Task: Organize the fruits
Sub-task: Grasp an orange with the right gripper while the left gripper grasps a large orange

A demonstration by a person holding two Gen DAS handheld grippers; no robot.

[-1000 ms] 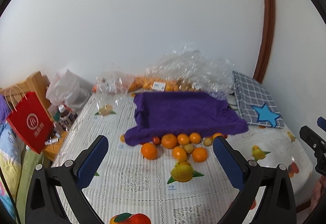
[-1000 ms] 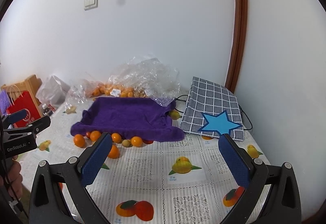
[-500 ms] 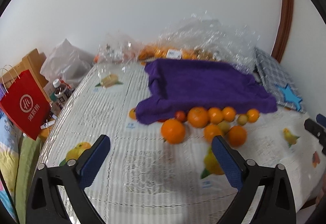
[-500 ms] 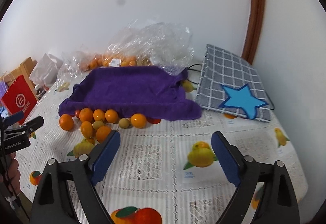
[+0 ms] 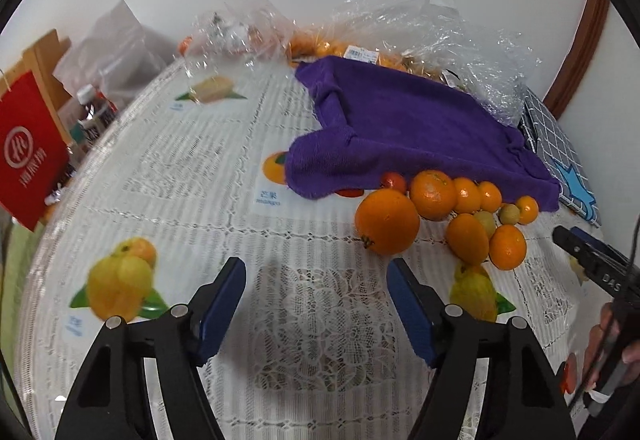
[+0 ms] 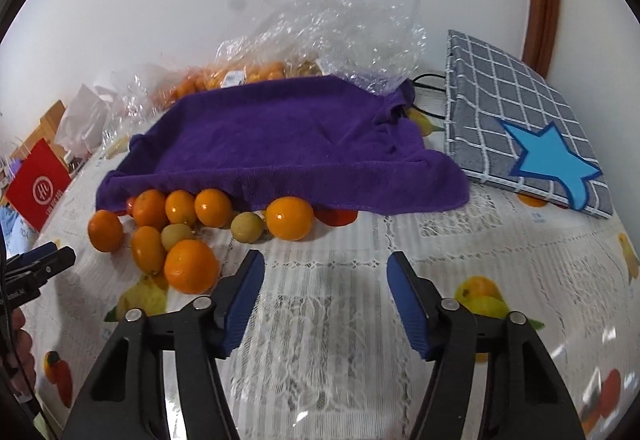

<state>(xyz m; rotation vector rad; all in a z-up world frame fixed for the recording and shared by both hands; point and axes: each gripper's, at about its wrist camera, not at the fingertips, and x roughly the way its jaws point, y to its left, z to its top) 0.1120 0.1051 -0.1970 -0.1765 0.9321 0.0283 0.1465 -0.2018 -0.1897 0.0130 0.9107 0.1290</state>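
Closing in on loose round orange citrus fruits (image 5: 387, 221) clustered along front edge of purple terry towel (image 5: 404, 128). Left gripper (image 5: 316, 300) and right gripper (image 6: 325, 292) spread, narrowing, empty. Fruit firm, smooth, rolls easily; grip across widest middle.

Red fruit (image 6: 338, 217) half under purple towel (image 6: 280, 144); bagged oranges (image 6: 240, 74) behind towel, count unclear; red bag (image 5: 28, 152) cut by edge.
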